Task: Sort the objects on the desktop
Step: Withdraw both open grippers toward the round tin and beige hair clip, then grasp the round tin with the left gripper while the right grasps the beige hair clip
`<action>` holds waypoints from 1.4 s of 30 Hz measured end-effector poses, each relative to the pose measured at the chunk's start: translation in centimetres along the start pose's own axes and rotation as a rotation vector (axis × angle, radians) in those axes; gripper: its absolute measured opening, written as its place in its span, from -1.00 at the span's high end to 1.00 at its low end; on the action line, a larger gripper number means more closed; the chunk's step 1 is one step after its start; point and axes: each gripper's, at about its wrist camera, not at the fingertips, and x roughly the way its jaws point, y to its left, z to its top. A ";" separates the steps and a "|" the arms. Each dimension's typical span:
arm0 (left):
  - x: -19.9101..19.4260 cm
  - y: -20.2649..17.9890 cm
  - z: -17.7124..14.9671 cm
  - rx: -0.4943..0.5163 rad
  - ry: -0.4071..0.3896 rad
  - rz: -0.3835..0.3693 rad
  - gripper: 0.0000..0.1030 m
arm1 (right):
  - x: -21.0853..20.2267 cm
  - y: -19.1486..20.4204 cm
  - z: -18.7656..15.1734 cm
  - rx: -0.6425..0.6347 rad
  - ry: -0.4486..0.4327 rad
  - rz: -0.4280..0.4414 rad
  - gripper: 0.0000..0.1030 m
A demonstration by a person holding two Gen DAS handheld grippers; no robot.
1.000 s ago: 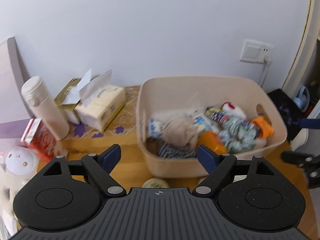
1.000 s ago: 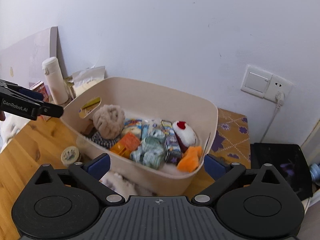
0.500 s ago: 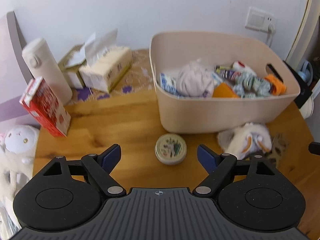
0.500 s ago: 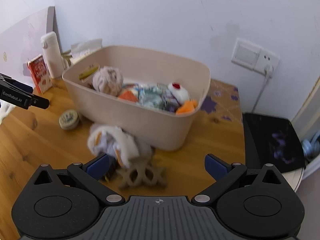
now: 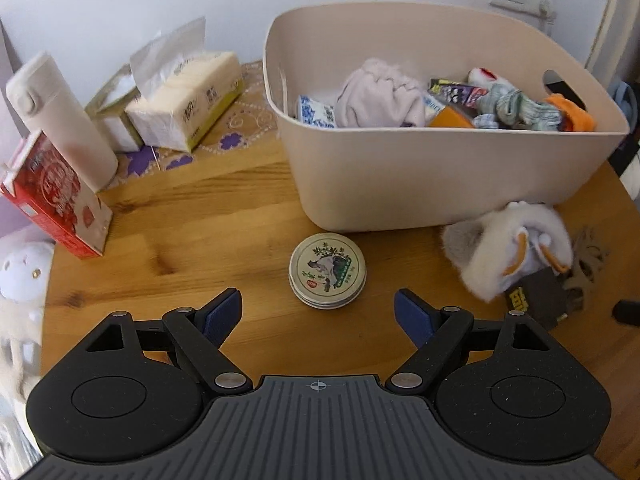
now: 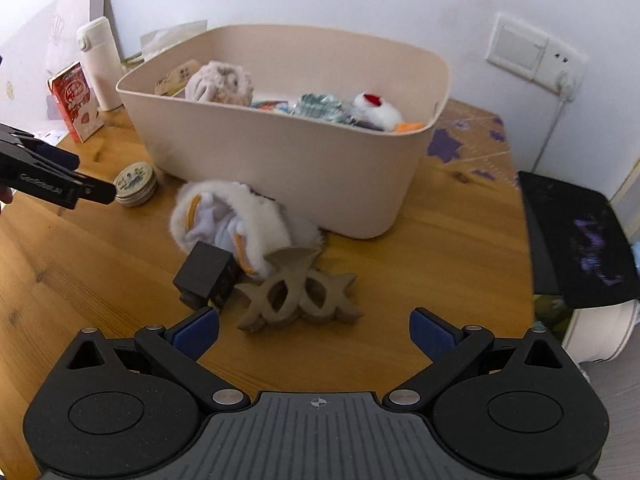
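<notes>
A beige bin [image 5: 420, 176] [image 6: 288, 160] holds several small items, among them a pinkish cloth [image 5: 380, 94]. On the wooden table in front of it lie a round tin [image 5: 327, 270] [image 6: 135, 183], a white plush toy [image 5: 508, 248] [image 6: 228, 220], a small black box [image 6: 204, 272] and a tan wooden cut-out [image 6: 296, 292]. My left gripper [image 5: 318, 314] is open and empty, just short of the tin. My right gripper [image 6: 314, 332] is open and empty, just short of the cut-out. The left gripper also shows in the right wrist view [image 6: 52, 176].
At the left stand a red carton [image 5: 52, 196], a white flask [image 5: 60, 120] and tissue packs [image 5: 184, 108]. A white plush [image 5: 20, 268] sits at the table's left edge. A black pad [image 6: 580, 240] lies at the right, under a wall socket [image 6: 536, 52].
Both grippers have pulled back from over the bin and tilted down toward the table. The tin, plush toy, black box and cut-out have come into view in front of them.
</notes>
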 end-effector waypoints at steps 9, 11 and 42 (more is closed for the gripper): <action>2.6 0.1 0.5 -0.052 0.060 -0.006 -0.64 | 3.0 0.1 0.2 -0.006 0.045 0.033 -1.00; 3.0 0.1 0.7 -0.067 0.070 -0.014 -0.64 | 3.4 0.0 0.2 -0.002 0.051 0.038 -1.00; 3.3 0.7 0.5 -0.088 0.053 -0.053 -0.06 | 4.0 1.1 0.2 -0.092 0.033 0.038 -0.63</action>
